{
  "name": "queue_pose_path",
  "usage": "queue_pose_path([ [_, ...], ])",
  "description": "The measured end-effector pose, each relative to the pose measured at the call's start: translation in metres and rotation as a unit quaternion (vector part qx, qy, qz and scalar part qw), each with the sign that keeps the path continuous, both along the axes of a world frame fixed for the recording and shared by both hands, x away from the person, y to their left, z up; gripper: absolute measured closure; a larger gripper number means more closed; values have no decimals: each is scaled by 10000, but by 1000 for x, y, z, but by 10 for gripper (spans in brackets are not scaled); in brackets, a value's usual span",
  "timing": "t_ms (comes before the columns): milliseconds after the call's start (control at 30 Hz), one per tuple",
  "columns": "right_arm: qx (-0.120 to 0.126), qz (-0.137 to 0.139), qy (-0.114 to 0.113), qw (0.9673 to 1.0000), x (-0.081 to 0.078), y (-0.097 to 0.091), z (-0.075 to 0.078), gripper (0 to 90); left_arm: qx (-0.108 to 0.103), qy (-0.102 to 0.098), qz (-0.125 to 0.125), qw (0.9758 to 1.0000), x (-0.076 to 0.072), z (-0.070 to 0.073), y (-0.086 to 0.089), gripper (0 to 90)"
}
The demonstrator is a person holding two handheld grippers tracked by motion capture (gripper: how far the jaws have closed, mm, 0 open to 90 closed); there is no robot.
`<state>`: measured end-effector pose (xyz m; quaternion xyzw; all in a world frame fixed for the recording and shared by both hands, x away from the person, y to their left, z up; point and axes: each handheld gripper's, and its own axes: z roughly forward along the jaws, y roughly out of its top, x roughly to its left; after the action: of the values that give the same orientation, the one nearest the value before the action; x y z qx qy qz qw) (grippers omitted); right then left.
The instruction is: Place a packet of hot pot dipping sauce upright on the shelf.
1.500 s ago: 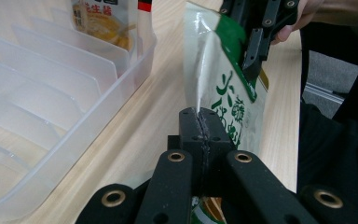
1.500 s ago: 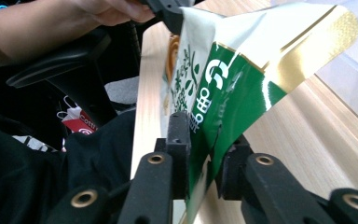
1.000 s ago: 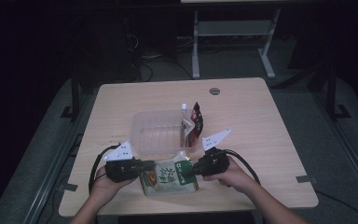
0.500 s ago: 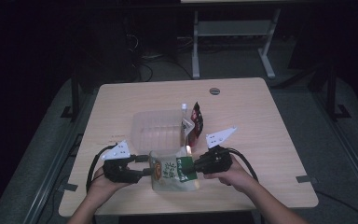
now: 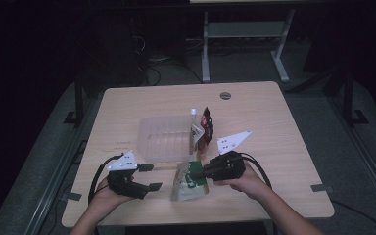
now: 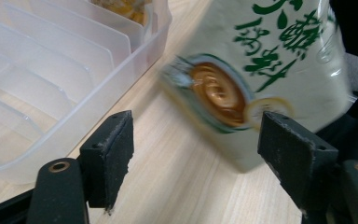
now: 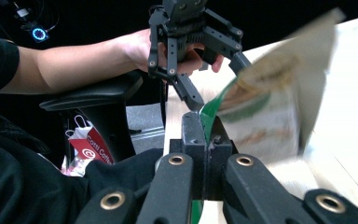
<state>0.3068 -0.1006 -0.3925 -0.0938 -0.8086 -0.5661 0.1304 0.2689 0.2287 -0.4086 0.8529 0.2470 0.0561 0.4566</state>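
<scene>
High view: right gripper [image 5: 201,172] pinches sauce pouch [image 5: 190,182]; left gripper [image 5: 149,177] open beside.

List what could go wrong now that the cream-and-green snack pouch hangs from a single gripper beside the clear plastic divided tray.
1. The right gripper pinches only the green edge of the cream-and-green snack pouch; the left gripper has just been opening, with nothing pressed between its pads, so the pouch could slip or swing.
2. The clear plastic divided tray is light-looking; a swinging pouch might nudge it or tip the packets standing at its end.
</scene>
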Motion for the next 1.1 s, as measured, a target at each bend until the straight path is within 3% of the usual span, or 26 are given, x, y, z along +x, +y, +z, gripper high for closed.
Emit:
queue_pose_path([
  [167, 8, 51, -89, 9999, -2, 2, 5, 900, -6, 23, 48, 10000, -3, -1, 2, 251],
  [400, 41, -14, -239, 9997, 0, 4, 15, 900, 197, 100, 72, 9997, -12, -9, 7, 236],
  [767, 81, 53, -468, 9989, 8, 14, 31, 900, 211, 44, 193, 9996, -7, -15, 12, 236],
  [1100, 108, -106, -681, 9976, 16, 22, 45, 900, 244, -24, 225, 9994, -5, -15, 15, 236],
])
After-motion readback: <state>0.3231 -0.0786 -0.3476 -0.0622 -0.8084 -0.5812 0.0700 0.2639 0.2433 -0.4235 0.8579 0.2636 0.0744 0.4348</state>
